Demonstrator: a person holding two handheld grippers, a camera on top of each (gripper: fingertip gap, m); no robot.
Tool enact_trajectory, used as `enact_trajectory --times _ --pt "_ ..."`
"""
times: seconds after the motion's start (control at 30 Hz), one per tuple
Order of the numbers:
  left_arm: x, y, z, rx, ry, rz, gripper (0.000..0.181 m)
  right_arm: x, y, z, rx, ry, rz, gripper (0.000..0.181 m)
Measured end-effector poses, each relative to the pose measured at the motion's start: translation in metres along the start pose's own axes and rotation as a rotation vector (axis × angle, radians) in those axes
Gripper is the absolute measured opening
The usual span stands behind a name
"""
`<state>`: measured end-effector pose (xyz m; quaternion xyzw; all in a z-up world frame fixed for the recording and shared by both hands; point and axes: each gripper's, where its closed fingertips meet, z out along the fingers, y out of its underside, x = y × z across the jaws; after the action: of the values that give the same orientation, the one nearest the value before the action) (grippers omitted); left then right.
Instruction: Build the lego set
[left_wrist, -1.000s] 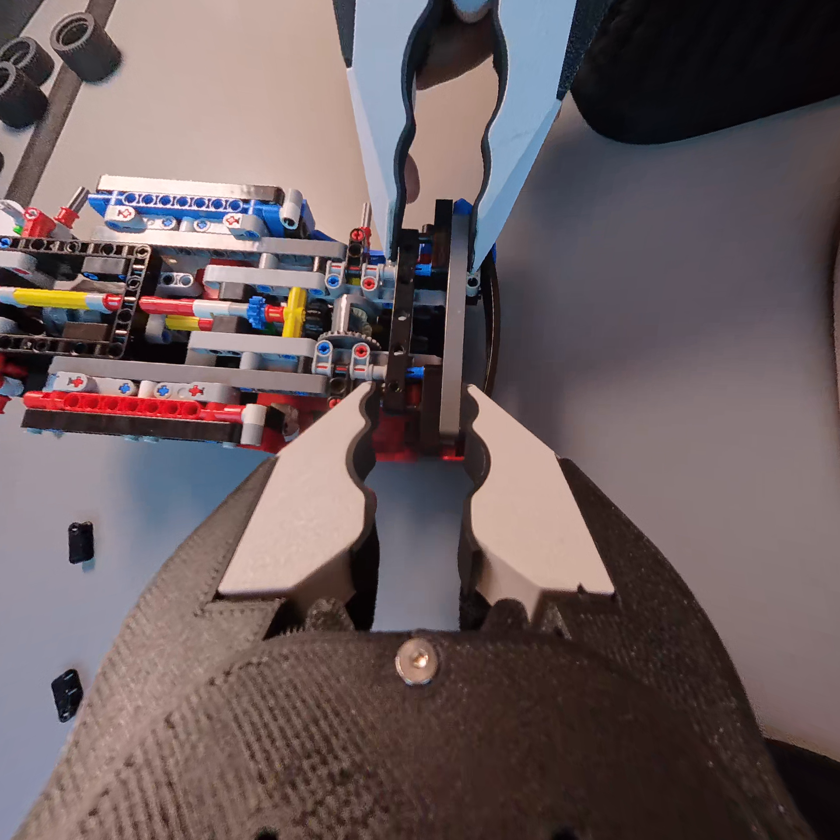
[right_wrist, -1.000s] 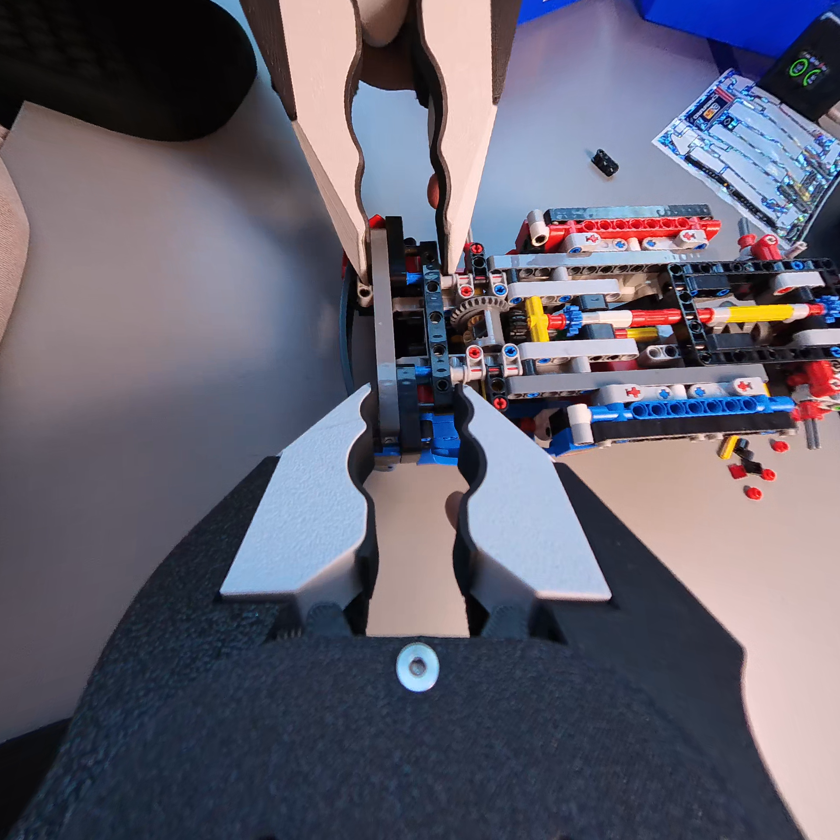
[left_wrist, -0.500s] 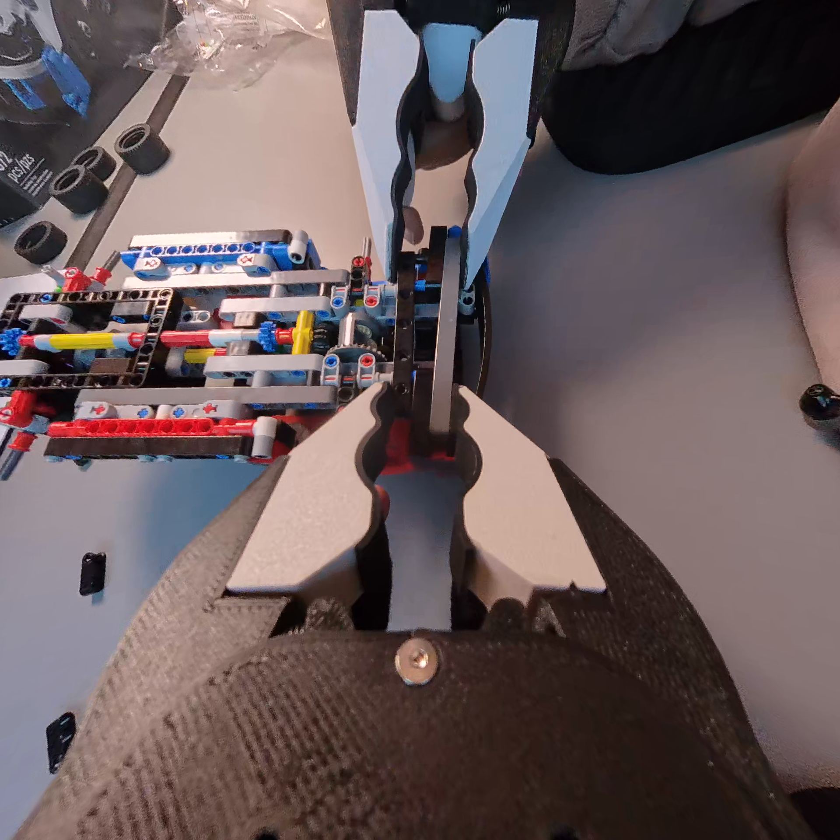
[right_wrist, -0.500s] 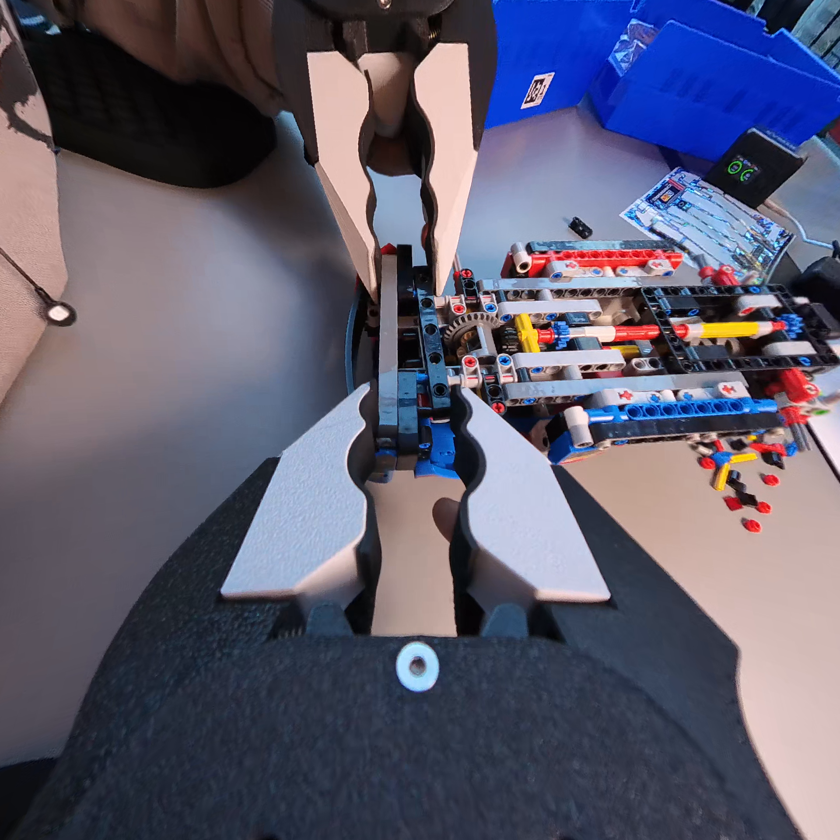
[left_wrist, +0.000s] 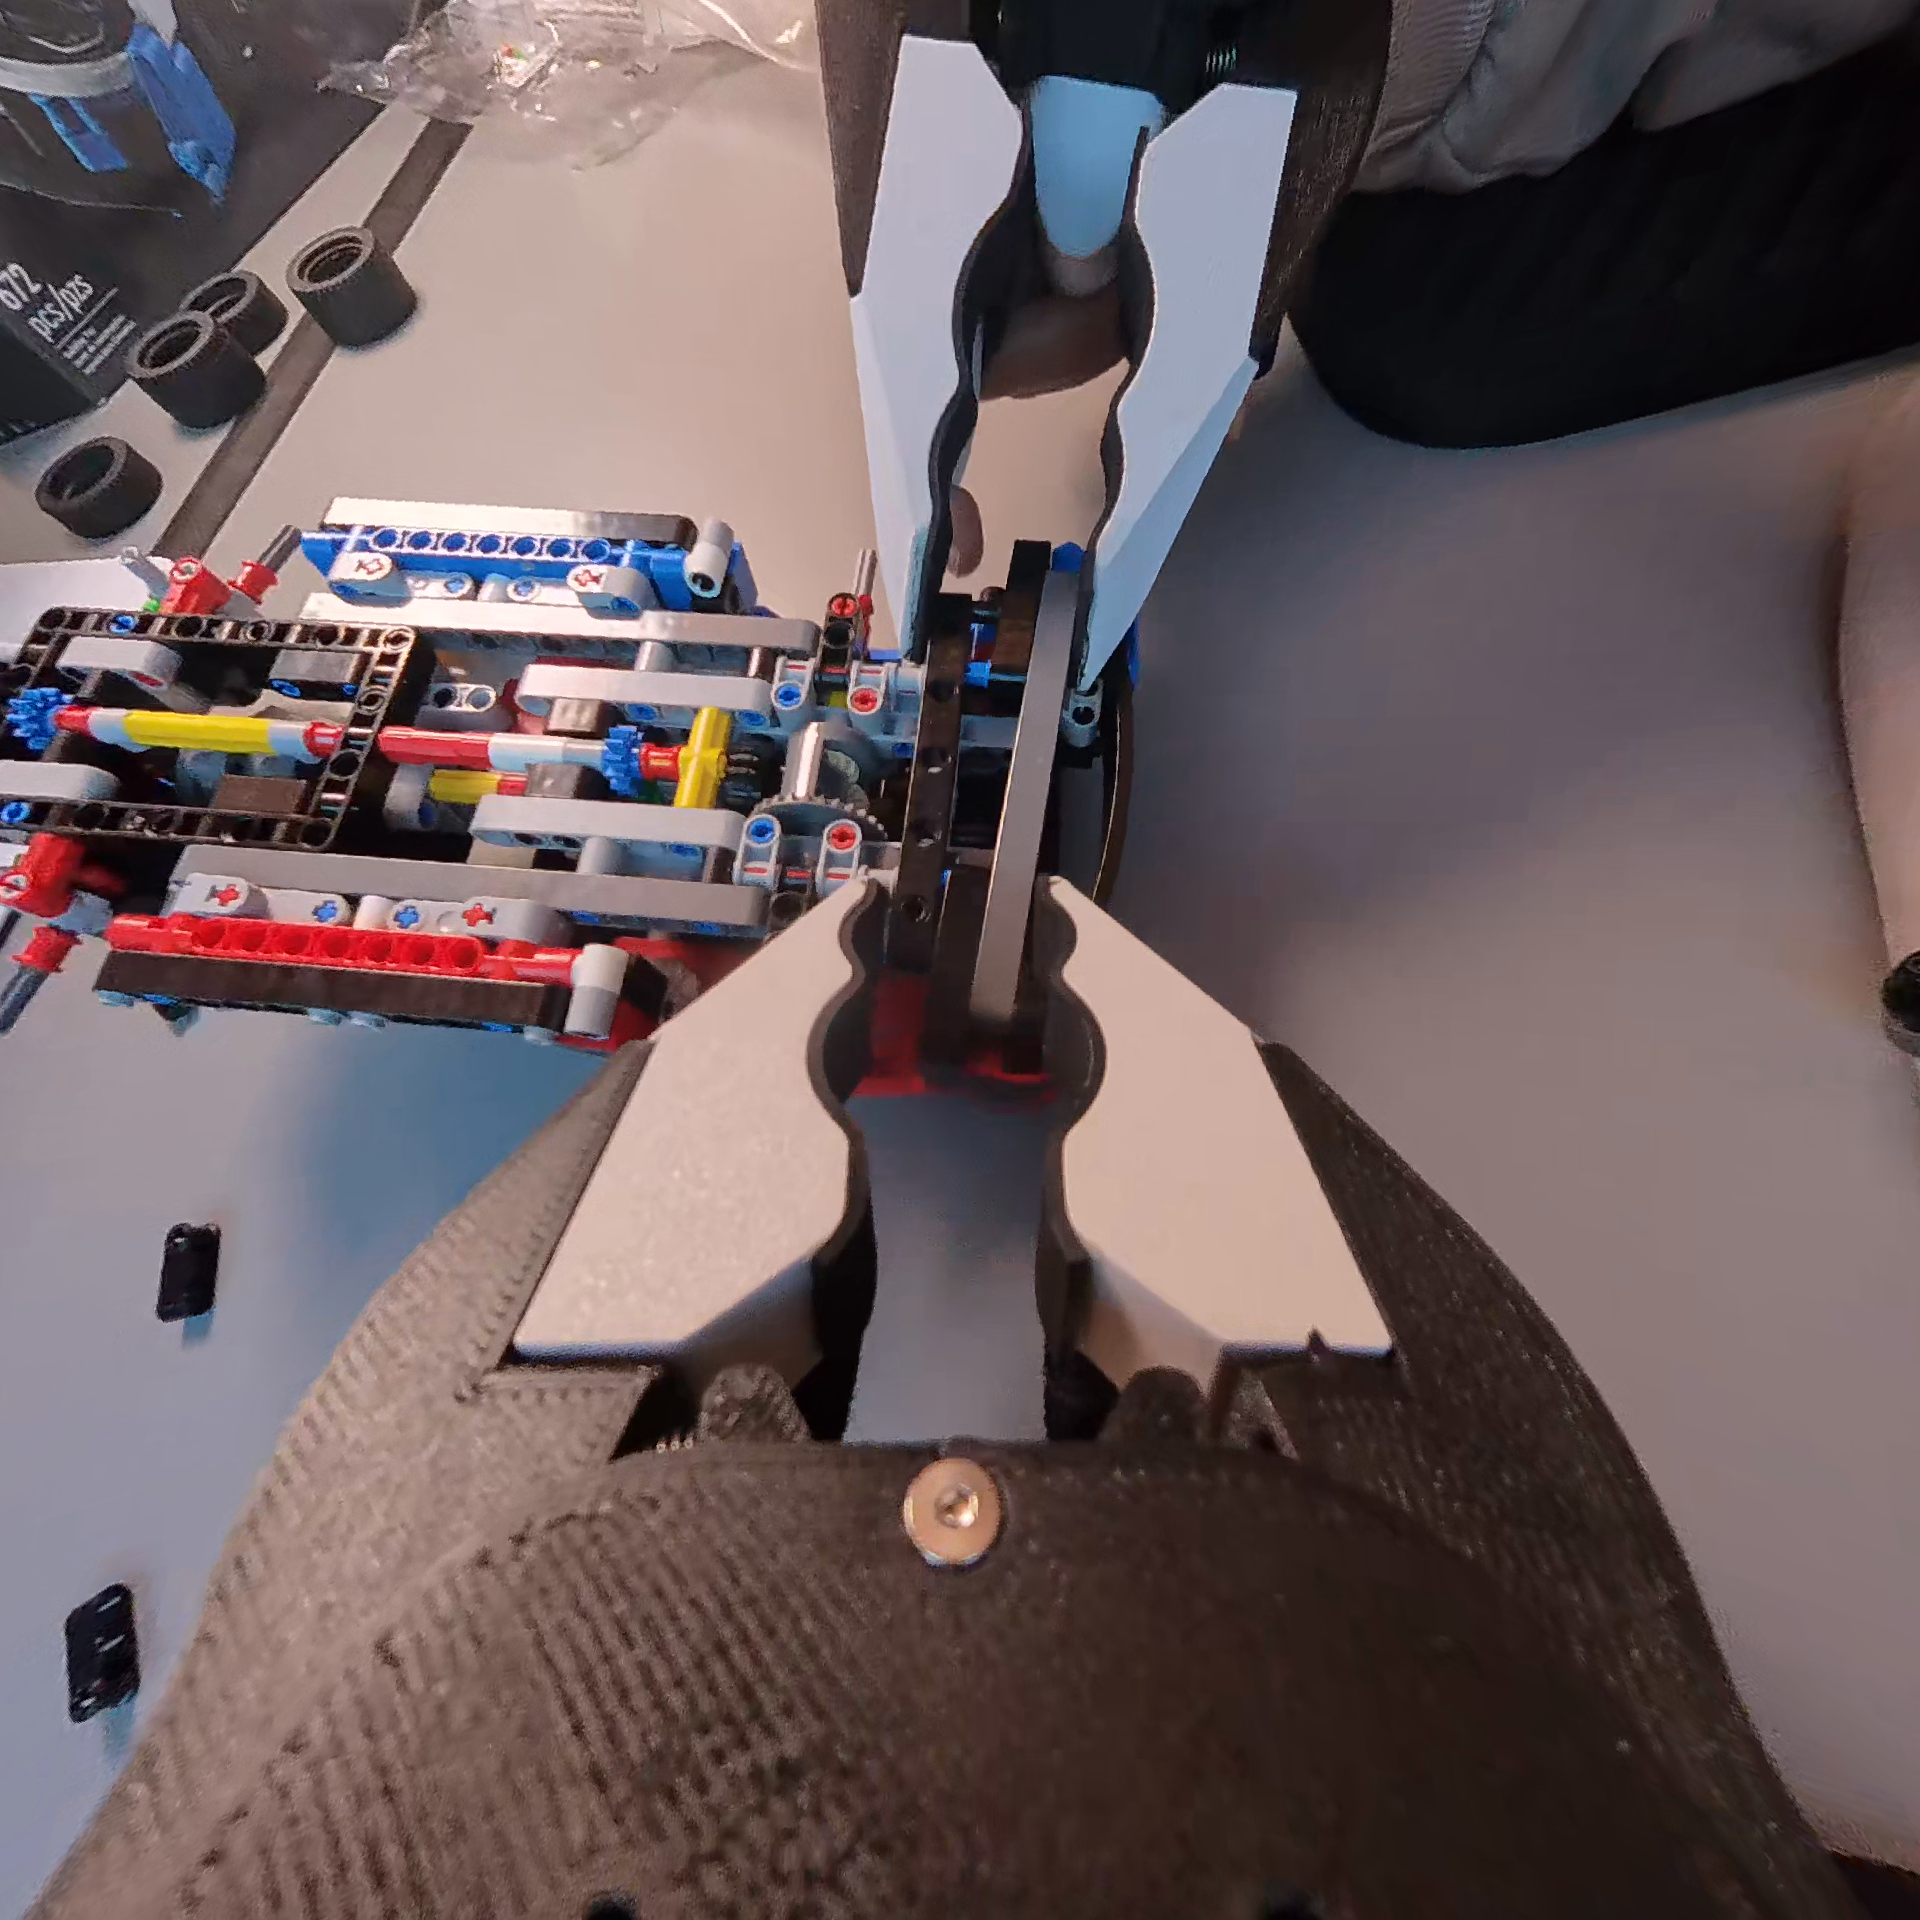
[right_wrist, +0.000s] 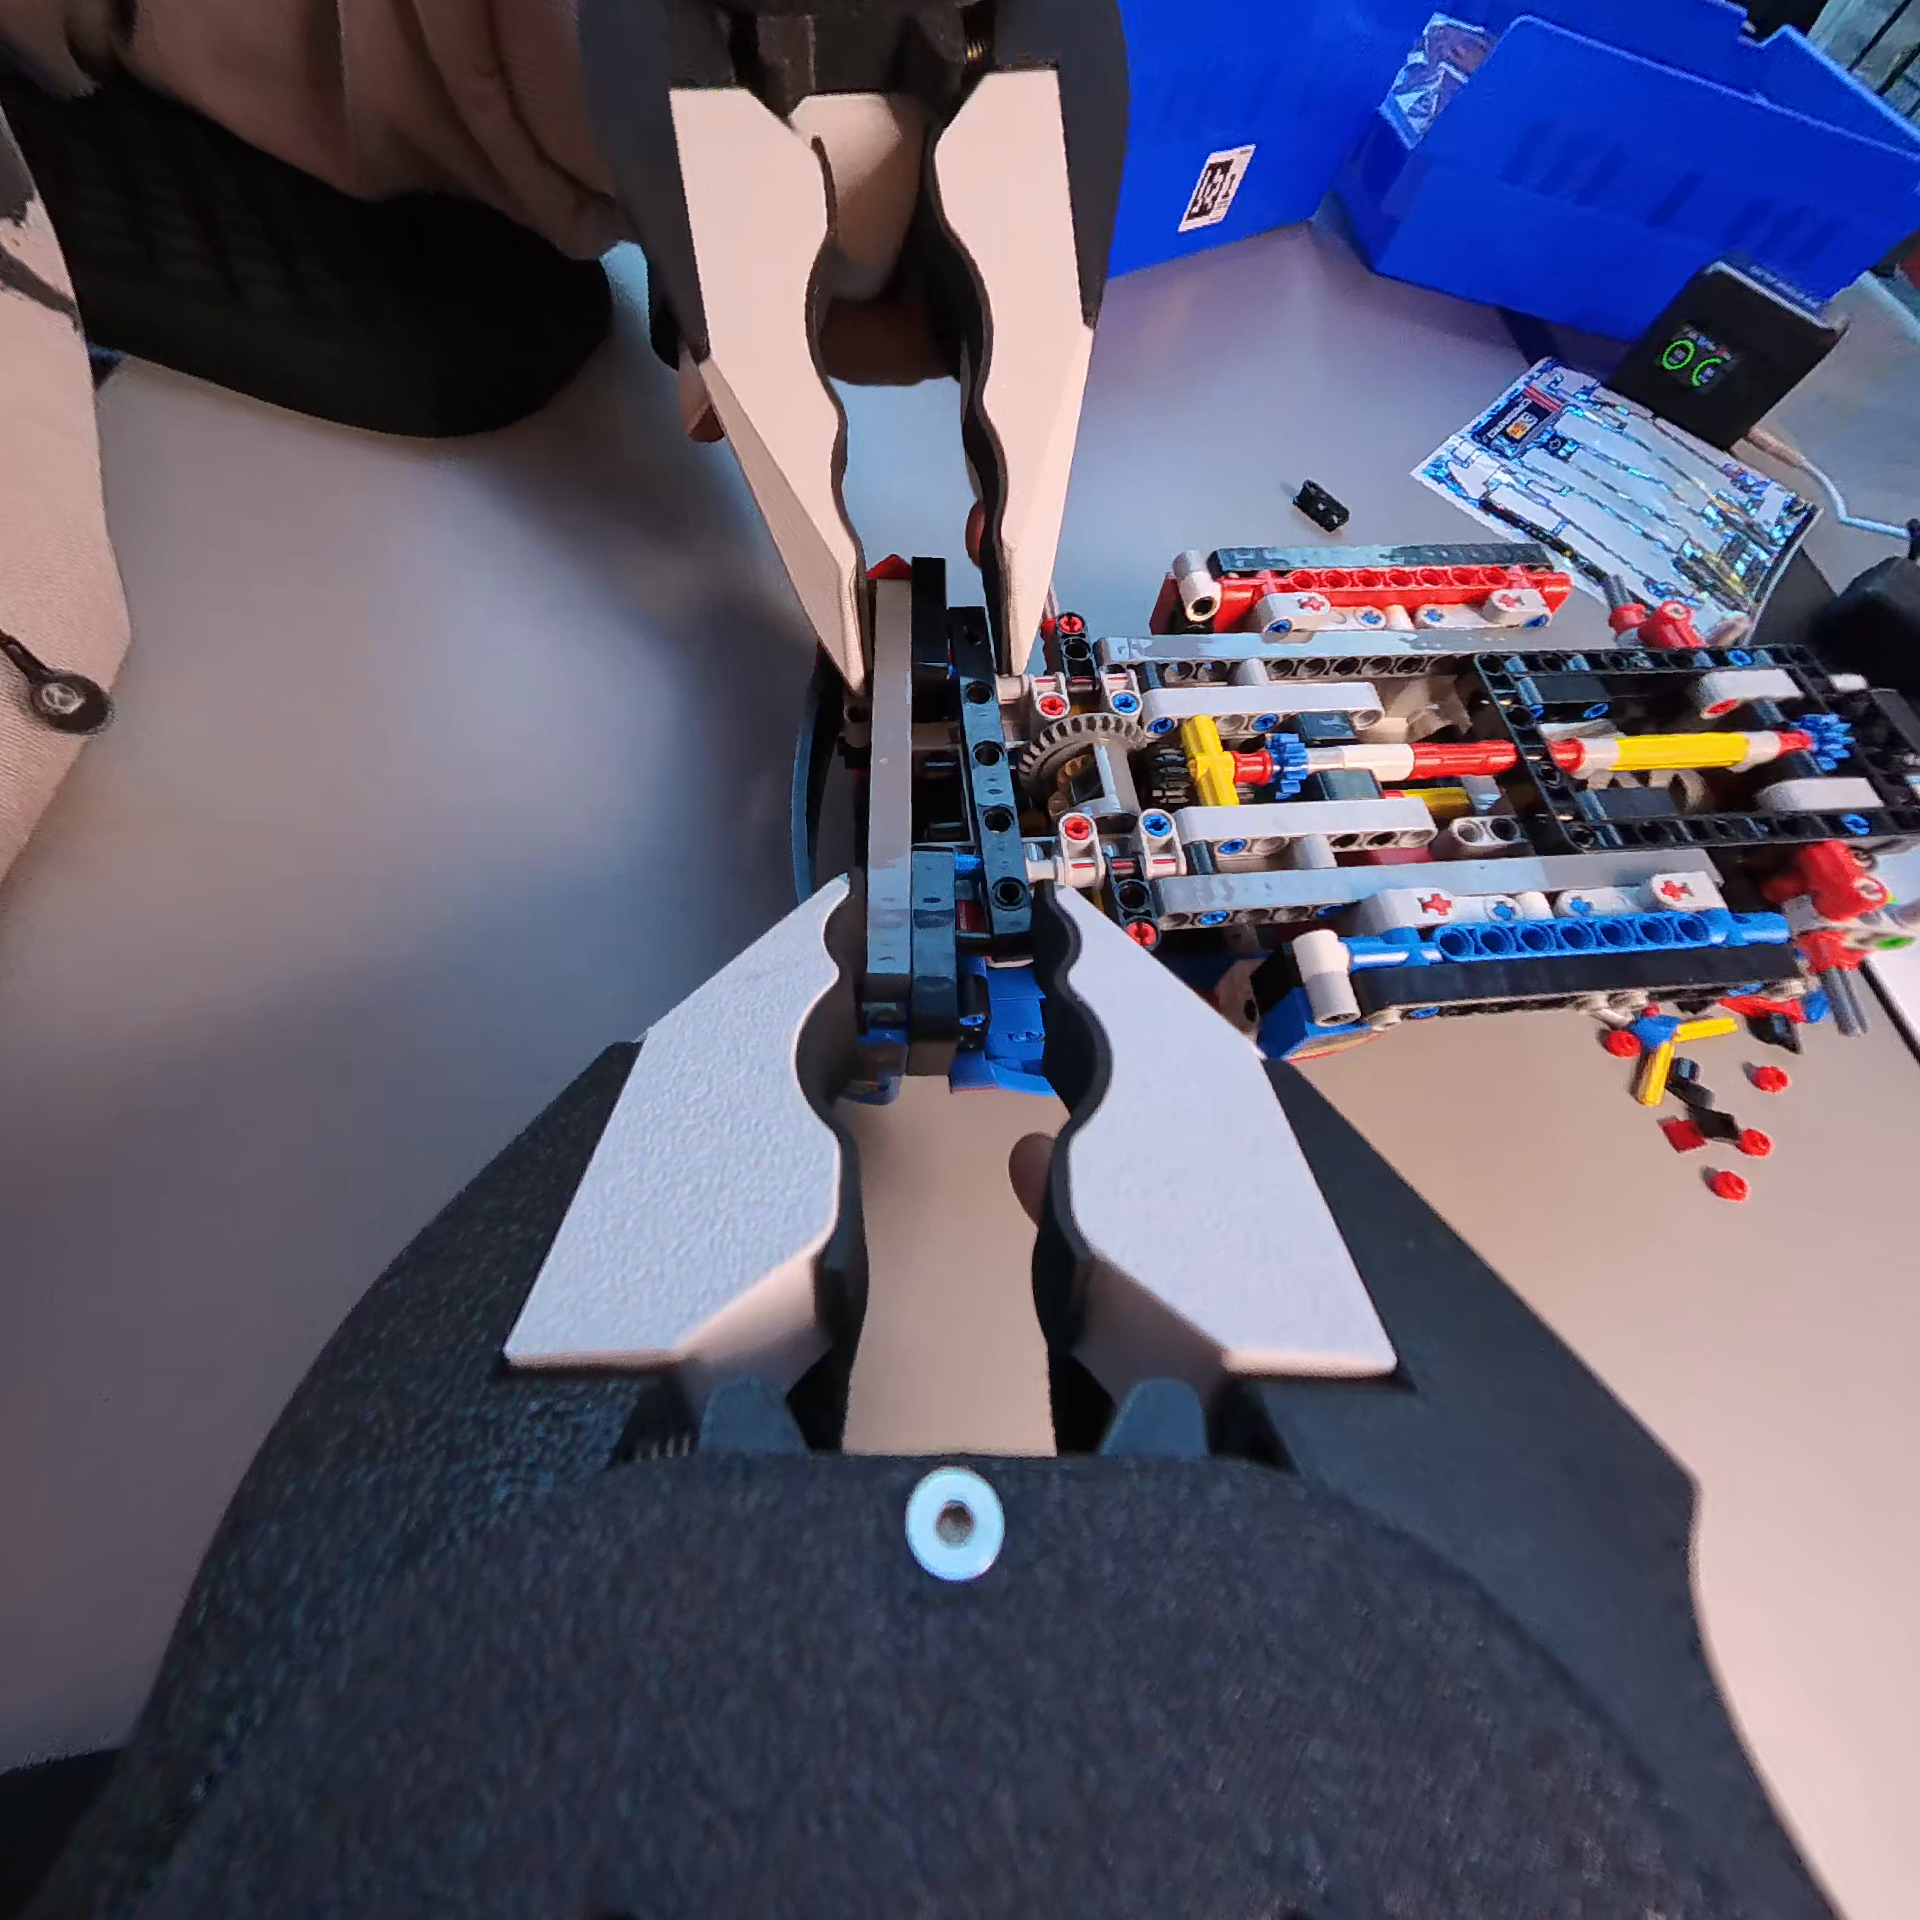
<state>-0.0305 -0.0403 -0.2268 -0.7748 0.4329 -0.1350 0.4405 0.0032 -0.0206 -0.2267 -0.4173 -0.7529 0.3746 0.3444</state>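
Note:
A long Lego Technic chassis in grey, black, red, blue and yellow lies on the pale table; it also shows in the right wrist view. At its end stand a grey cross beam and a black holed beam. My left gripper is shut on this end at the red side. My right gripper is shut on the same end at the blue side, facing the left one. Each also shows in the other's view: the right gripper and the left gripper.
Several black tyres, a dark box and a clear bag lie far left. Small black pieces lie near left. Blue bins, an instruction sheet, a black device and loose small pieces lie on the right. One gripper's finger ends stand about 5 cm off the other's.
Both cameras have drawn back and tilted up, so more of the far table shows. Both grippers have stayed clamped on the chassis end.

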Motion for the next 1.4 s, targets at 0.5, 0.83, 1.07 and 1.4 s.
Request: enact_trajectory --times 0.5,0.83,1.07,1.4 --pt "0.004 -0.014 0.025 -0.116 0.055 0.062 0.028 0.001 -0.008 0.010 0.072 0.022 0.000 0.028" --pt "0.005 -0.011 0.023 -0.129 0.070 0.110 0.027 -0.003 -0.006 0.010 0.024 -0.043 0.012 0.031" --pt "0.004 -0.009 0.022 -0.171 0.063 0.107 0.027 -0.002 -0.008 0.013 0.055 -0.020 -0.009 0.028" --pt "0.007 -0.006 0.019 -0.193 0.066 0.133 0.028 -0.007 -0.013 0.019 0.075 0.013 -0.024 0.027"
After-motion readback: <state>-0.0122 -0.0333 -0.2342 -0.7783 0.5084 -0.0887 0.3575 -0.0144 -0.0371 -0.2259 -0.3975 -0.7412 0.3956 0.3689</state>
